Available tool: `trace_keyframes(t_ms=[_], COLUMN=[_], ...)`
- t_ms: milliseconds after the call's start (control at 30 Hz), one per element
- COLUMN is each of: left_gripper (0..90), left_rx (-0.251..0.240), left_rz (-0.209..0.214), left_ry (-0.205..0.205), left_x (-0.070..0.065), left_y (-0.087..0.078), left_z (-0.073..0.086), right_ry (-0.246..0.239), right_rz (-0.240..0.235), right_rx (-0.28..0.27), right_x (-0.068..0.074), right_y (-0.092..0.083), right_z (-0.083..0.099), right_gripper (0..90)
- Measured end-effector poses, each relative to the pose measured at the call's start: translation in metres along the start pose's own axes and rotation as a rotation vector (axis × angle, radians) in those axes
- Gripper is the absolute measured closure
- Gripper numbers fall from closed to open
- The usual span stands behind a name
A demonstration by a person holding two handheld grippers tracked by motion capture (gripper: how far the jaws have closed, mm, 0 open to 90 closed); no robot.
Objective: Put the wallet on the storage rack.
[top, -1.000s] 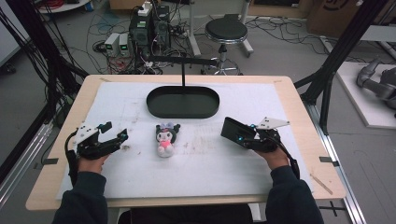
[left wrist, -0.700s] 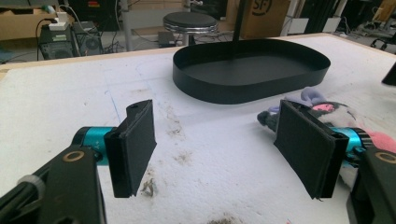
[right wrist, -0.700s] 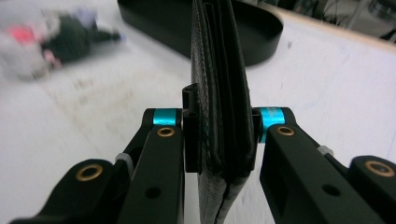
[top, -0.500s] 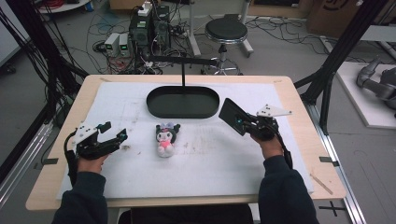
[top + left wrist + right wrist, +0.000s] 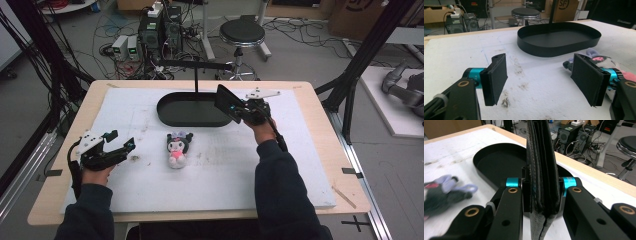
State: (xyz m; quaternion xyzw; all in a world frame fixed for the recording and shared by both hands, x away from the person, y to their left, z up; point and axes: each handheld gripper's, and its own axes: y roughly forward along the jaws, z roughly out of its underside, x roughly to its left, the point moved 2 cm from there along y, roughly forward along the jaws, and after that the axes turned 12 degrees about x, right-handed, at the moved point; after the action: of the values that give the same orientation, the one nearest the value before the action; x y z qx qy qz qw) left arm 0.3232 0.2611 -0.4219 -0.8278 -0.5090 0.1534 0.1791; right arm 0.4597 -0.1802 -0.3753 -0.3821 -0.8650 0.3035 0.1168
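- Clamping a black wallet edge-up, the right gripper holds it over the black tray's right end.
- Left gripper rests on the table, jaws apart, empty.
- Plush toy lies below the tray.

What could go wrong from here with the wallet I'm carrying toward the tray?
The right gripper clamps the black wallet only near one end, so it may swing or slip as it travels. The wallet hangs beside the thin post rising from the black tray; a careless move might clip the post or catch the tray's rim. The plush toy lies just in front of the tray, so a low return path could knock it.
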Motion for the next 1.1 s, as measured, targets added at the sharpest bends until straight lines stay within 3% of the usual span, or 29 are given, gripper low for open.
trace_keyframes(t_ms=[133,367,567,600,733,867,1000,1100], left_gripper=[28.7,28.7,28.7,28.7,28.7,28.7,28.7,28.7], left_rx=[-0.004,-0.011,-0.019,-0.017,-0.018,-0.018,-0.018,-0.015], left_rz=[-0.002,-0.010,-0.008,-0.007,-0.004,-0.002,0.002,0.006], left_ry=[-0.002,-0.015,-0.022,-0.022,-0.010,-0.010,-0.011,-0.006], left_x=[0.003,0.012,0.013,0.013,0.010,0.010,0.009,0.008], left_y=[-0.001,-0.004,-0.006,-0.006,-0.005,-0.005,-0.005,-0.004], left_z=[0.001,0.003,0.005,0.005,0.004,0.004,0.004,0.004], right_ry=[-0.016,-0.009,0.022,0.014,0.033,0.045,0.010,0.007], right_rz=[0.027,0.068,0.139,0.179,0.231,0.231,0.275,0.273], right_rx=[0.041,0.073,0.133,0.119,0.117,0.120,0.143,0.142], right_x=[0.007,0.009,0.004,0.004,0.004,0.003,0.002,0.003], right_y=[0.031,0.062,0.088,0.092,0.100,0.104,0.108,0.111], right_z=[-0.014,-0.023,-0.025,-0.025,-0.025,-0.024,-0.022,-0.020], right_gripper=[78.0,78.0,78.0,78.0,78.1,78.0,78.0,77.7])
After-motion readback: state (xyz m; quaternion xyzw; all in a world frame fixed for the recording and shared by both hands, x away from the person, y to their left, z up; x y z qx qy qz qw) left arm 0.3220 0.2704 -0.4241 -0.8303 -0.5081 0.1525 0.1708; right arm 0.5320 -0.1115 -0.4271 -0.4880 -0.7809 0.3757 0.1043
